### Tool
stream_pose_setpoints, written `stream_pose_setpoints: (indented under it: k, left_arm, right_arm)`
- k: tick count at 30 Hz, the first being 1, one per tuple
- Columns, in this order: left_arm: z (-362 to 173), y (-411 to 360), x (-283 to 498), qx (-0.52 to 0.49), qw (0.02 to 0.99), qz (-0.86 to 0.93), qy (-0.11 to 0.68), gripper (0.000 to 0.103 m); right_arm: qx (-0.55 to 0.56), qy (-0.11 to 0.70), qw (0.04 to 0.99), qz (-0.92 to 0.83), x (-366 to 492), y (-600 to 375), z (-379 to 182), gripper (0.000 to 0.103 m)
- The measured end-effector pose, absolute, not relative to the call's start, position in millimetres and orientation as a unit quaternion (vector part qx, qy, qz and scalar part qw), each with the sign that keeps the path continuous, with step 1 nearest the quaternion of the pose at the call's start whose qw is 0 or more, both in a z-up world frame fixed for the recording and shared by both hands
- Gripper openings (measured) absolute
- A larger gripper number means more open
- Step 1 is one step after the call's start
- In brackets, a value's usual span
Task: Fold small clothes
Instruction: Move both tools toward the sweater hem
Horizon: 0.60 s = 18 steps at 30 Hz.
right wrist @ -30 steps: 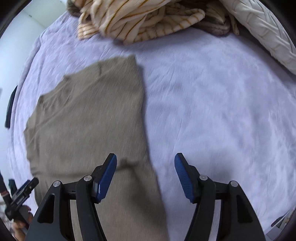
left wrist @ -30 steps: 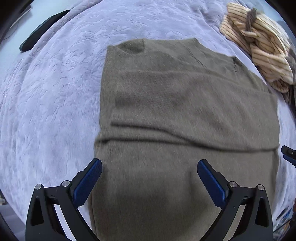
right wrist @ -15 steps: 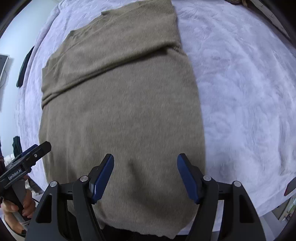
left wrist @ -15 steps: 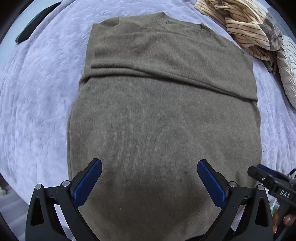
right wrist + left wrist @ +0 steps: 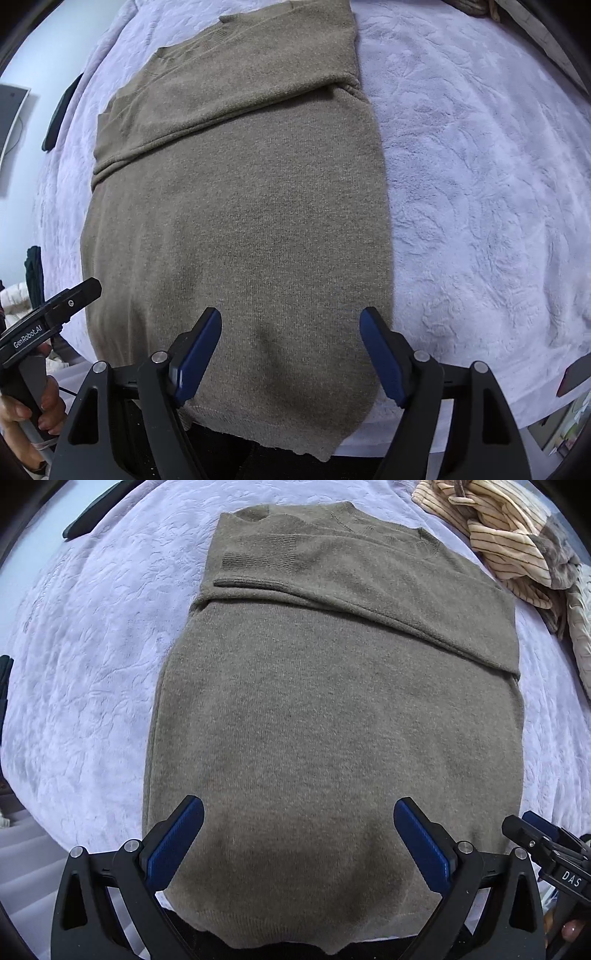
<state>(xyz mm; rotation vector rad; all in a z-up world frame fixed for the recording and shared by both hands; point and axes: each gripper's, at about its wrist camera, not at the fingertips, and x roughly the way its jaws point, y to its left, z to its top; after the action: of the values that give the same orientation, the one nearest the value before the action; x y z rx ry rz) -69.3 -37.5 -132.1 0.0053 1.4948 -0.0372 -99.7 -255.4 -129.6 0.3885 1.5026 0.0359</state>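
Observation:
An olive-brown knit sweater (image 5: 332,709) lies flat on a lavender bedspread (image 5: 81,657), its sleeves folded across the chest near the collar, its hem hanging over the near bed edge. It also shows in the right wrist view (image 5: 240,221). My left gripper (image 5: 298,843) is open and empty, above the hem's left part. My right gripper (image 5: 290,354) is open and empty, above the hem's right part. Each gripper shows in the other's view: the right one (image 5: 546,853) and the left one (image 5: 51,317).
A heap of cream striped and brown clothes (image 5: 495,535) lies at the far right of the bed. A dark flat object (image 5: 96,509) lies at the far left edge. The bedspread (image 5: 480,184) stretches wide to the sweater's right.
Both grippers have pulled back toward the near bed edge, from over the sweater's upper part to over its hem. Both stay open.

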Motion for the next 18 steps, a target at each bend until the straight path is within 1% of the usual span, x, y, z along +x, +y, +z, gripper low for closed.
stream_pose_setpoints:
  k: [2,3,13,18]
  left_arm:
    - [-129.5,-36.9,-74.2,0.006,0.735,-0.017,0.678,0.103]
    - [-128.3,-37.4,-77.1,0.009,0.735,-0.016,0.678,0.103]
    - [-128.9,-24.3,-76.9,0.012,0.736,-0.021,0.677,0.103]
    - [-127.8,-15.7,-82.5,0.018,0.742,-0.034,0.670,0.103]
  right_arm:
    - [0.169,0.674,0.719,0.019,-101.0,-254.1,-126.6,0.087]
    - [0.170,0.672,0.721,0.021,-98.7,-251.5,-126.5,0.093]
    - [0.158,0.655,0.739,0.010,-104.3,-243.8,-116.4,0.093]
    - [0.168,0.648,0.743,0.001,-105.1,-239.5,-113.8,0.093]
